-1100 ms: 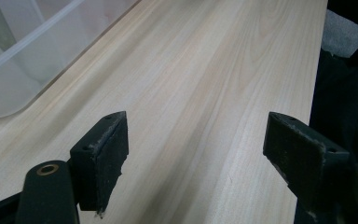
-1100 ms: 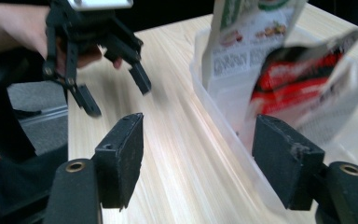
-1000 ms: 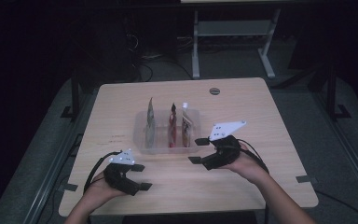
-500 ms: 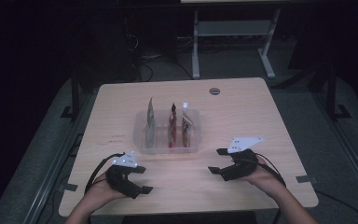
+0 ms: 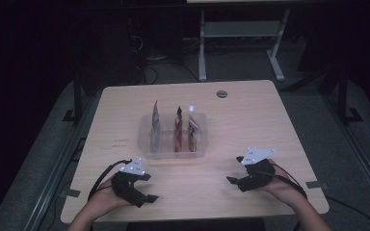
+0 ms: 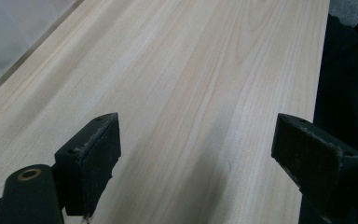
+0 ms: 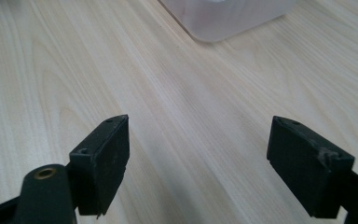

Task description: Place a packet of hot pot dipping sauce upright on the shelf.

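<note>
left gripper [image 5: 144,189]: jaws wide apart with nothing but bare wood between them; they've just been opening. Lower left of the high view, low over the table [image 5: 250,110], well apart from the tray.

left jaws up close: in the left gripper view the two black pads [image 6: 95,161] stand at the lower left and lower right of the frame, light wood grain running between them, the table edge down the right side.

right gripper [image 5: 238,175]: jaws also spread wide and empty, also just been opening. Lower right of the high view, near the front edge.

right jaws up close: pads [image 7: 105,161] at the bottom corners of the right gripper view, with a rounded corner of the tray at the top centre.

clear plastic tray [image 5: 147,147]: middle of the table, centre of the high view, between the two grippers and further up the frame.

pouches [image 5: 178,130]: three standing upright in the tray, a greyish one at the left and two reddish ones beside it, the rightmost with a white top.

writing: can't read any (pouches are way too small and dim).

round grommet [image 5: 221,94]: upper part of the tabletop, above the tray.
</note>
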The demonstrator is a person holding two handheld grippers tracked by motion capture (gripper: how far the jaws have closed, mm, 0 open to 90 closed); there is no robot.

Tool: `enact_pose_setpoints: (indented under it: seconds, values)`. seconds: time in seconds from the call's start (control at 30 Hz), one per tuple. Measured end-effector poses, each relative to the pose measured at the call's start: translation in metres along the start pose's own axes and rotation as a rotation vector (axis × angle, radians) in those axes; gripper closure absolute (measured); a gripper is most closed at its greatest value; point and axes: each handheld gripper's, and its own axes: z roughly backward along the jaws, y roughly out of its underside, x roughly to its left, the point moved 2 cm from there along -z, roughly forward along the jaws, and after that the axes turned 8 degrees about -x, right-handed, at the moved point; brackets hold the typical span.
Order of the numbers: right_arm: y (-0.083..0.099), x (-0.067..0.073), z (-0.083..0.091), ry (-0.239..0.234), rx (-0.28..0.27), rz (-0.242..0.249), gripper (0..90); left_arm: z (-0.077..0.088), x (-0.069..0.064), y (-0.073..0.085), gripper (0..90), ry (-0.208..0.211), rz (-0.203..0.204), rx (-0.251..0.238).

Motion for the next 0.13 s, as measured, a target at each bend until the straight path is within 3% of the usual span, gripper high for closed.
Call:
enact_pose_setpoints:
  seconds: [0.13]
  values:
    - [0.0000,0.0003,0.0008,-0.010,-0.006,-0.004,18.9,-0.0012,0.0013,0.0004,15.1,-0.008,-0.020,0.005]
